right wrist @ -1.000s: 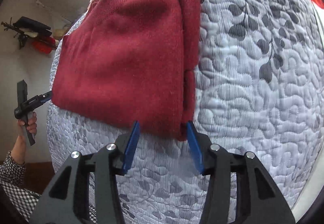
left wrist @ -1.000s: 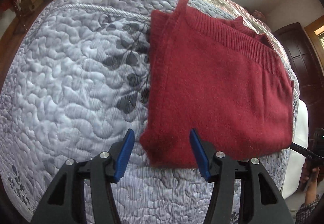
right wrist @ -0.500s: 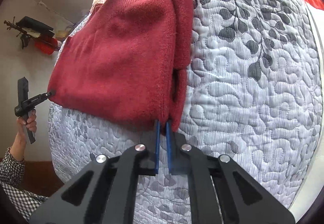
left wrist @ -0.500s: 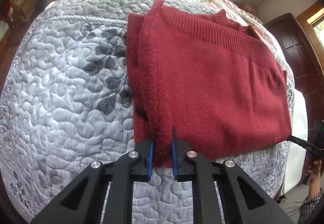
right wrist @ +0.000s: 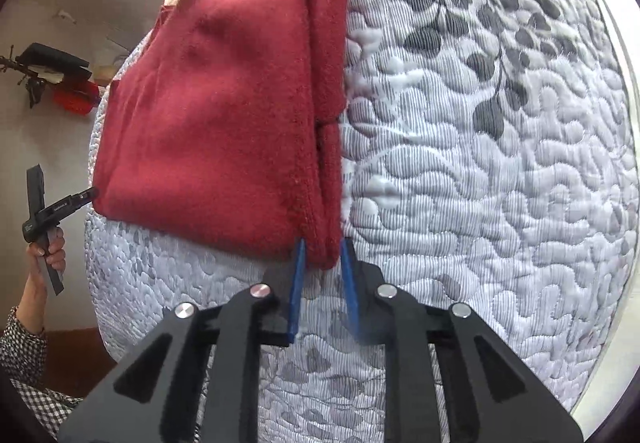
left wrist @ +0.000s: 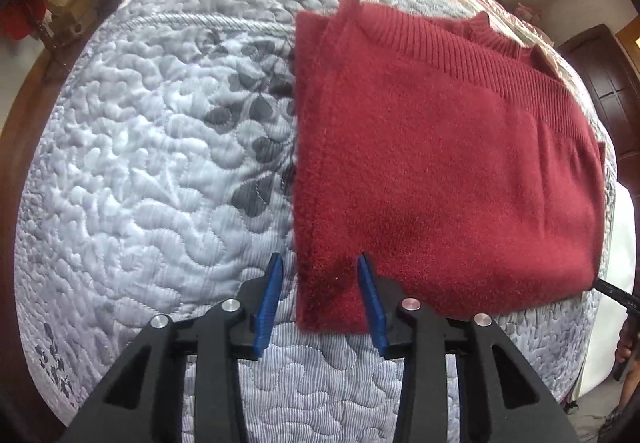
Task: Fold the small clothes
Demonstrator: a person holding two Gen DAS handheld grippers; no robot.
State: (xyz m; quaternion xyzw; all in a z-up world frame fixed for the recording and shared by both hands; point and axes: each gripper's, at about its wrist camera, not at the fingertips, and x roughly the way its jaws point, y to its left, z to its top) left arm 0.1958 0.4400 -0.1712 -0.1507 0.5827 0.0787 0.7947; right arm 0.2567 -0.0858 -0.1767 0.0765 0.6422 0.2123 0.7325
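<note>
My left gripper [left wrist: 320,275] is spread, straddling the sweater's [left wrist: 440,171] near corner. My right gripper [right wrist: 322,259] is released around the folded edge. Sweater [right wrist: 216,115] lies folded on the quilt [left wrist: 160,171], at 1 o'clock.

Soft daylight was bright and even; fisheye bending curved the bed [left wrist: 152,171] hard, edges dark, slight motion blur.
</note>
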